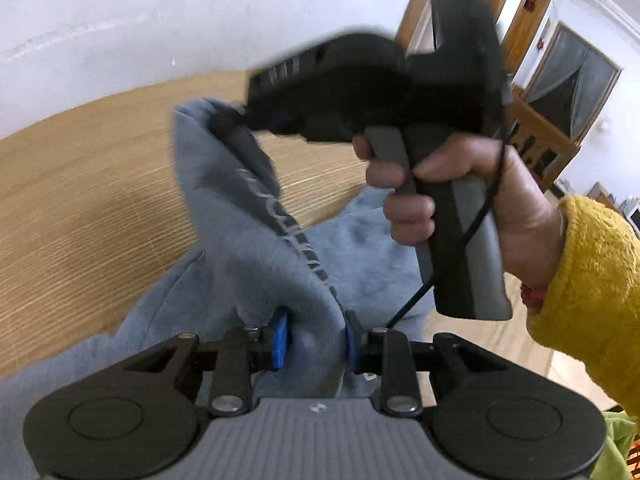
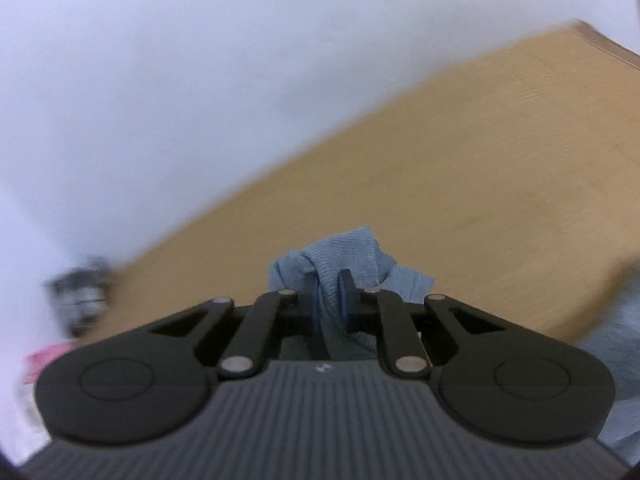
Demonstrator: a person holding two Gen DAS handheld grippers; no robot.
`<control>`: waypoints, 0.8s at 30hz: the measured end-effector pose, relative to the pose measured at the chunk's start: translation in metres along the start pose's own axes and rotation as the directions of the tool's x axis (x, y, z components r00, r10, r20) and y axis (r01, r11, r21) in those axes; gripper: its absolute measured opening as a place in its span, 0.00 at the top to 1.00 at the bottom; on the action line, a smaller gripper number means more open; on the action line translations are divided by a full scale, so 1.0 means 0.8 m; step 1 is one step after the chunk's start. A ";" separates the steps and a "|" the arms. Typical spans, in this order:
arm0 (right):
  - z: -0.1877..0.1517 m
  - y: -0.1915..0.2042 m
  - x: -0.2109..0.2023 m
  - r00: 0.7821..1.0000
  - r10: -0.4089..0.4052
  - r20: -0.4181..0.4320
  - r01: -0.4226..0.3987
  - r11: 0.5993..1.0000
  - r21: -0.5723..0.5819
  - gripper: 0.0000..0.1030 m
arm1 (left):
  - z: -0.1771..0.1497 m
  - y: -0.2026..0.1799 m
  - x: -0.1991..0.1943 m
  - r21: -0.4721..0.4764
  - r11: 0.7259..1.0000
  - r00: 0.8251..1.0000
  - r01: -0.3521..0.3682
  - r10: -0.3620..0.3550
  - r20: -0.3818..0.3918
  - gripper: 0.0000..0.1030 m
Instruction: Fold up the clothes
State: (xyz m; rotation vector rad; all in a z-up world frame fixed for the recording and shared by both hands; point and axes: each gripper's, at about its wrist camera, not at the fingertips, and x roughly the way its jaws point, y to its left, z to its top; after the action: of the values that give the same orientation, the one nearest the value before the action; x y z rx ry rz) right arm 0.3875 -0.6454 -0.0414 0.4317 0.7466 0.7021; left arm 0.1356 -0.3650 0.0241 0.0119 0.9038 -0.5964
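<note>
A grey-blue sweatshirt with pale lettering along a dark band hangs lifted over the wooden table. Its thick fabric is bunched between the blue pads of my left gripper, which is shut on it. Farther off, my right gripper pinches a raised edge of the same garment; a hand in a yellow sleeve holds its handle. In the right wrist view, my right gripper is shut on a ribbed edge of the sweatshirt above the table.
A white wall runs behind the table. Wooden doors and a wooden frame stand at the back right. A blurred dark object and something pink lie at the table's left end. More grey cloth lies at the right.
</note>
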 end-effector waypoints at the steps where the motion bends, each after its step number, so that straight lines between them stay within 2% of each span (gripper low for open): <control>1: 0.001 0.013 -0.008 0.997 0.075 -0.003 -0.075 0.997 -0.017 0.87 | -0.006 -0.003 -0.013 0.000 1.000 1.000 0.003 -0.003 0.013 0.71; 3: 0.000 0.050 -0.020 0.971 0.236 -0.042 -0.238 0.967 -0.085 0.87 | -0.023 -0.004 -0.044 0.001 1.000 0.999 0.004 -0.004 0.039 0.67; 5: -0.008 0.099 -0.030 0.921 0.371 -0.117 -0.388 0.900 -0.197 0.87 | -0.044 0.001 -0.074 -0.017 1.000 0.999 -0.014 0.015 0.049 0.60; 6: -0.014 0.122 -0.031 0.897 0.413 -0.159 -0.441 0.863 -0.248 0.87 | -0.060 0.008 -0.090 -0.034 0.999 0.998 -0.028 0.030 0.052 0.52; 7: -0.022 0.147 -0.030 0.875 0.441 -0.198 -0.482 0.825 -0.296 0.87 | -0.076 0.016 -0.102 -0.054 0.997 0.998 -0.049 0.051 0.046 0.44; 8: -0.032 0.169 -0.025 0.859 0.453 -0.238 -0.511 0.793 -0.333 0.85 | -0.093 0.025 -0.113 -0.076 0.995 0.997 -0.070 0.073 0.039 0.43; 10: -0.054 0.201 -0.004 0.844 0.433 -0.316 -0.531 0.758 -0.380 0.74 | -0.132 0.048 -0.130 -0.138 0.982 0.991 -0.132 0.133 0.001 0.42; 11: -0.067 0.213 0.010 0.852 0.391 -0.347 -0.511 0.762 -0.397 0.61 | -0.153 0.063 -0.138 -0.183 0.970 0.987 -0.158 0.157 -0.023 0.42; 12: -0.077 0.220 0.020 0.868 0.343 -0.360 -0.477 0.777 -0.411 0.52 | -0.170 0.076 -0.144 -0.224 0.957 0.983 -0.186 0.180 -0.045 0.42; 14: -0.099 0.227 0.032 0.889 0.269 -0.371 -0.422 0.796 -0.434 0.51 | -0.204 0.104 -0.158 -0.309 0.921 0.972 -0.236 0.222 -0.081 0.42; 17: -0.124 0.223 0.023 0.893 0.227 -0.388 -0.395 0.809 -0.436 0.52 | -0.241 0.137 -0.184 -0.396 0.872 0.958 -0.286 0.271 -0.095 0.42; 19: -0.136 0.215 0.033 0.900 0.186 -0.395 -0.364 0.819 -0.443 0.51 | -0.234 0.163 -0.184 -0.422 0.844 0.942 -0.331 0.320 -0.098 0.42; 21: -0.153 0.223 0.030 0.897 0.157 -0.412 -0.357 0.807 -0.470 0.51 | -0.224 0.179 -0.191 -0.446 0.824 0.934 -0.349 0.344 -0.095 0.42; 24: -0.178 0.248 0.031 0.894 0.108 -0.435 -0.359 0.755 -0.549 0.51 | -0.215 0.207 -0.199 -0.459 0.807 0.923 -0.372 0.376 -0.087 0.41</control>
State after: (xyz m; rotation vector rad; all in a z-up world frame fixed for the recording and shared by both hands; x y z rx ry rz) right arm 0.2117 -0.4741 -0.0319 -0.2369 0.7767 1.2493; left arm 0.0161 -0.1056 -0.0054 -0.2452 0.9873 0.0050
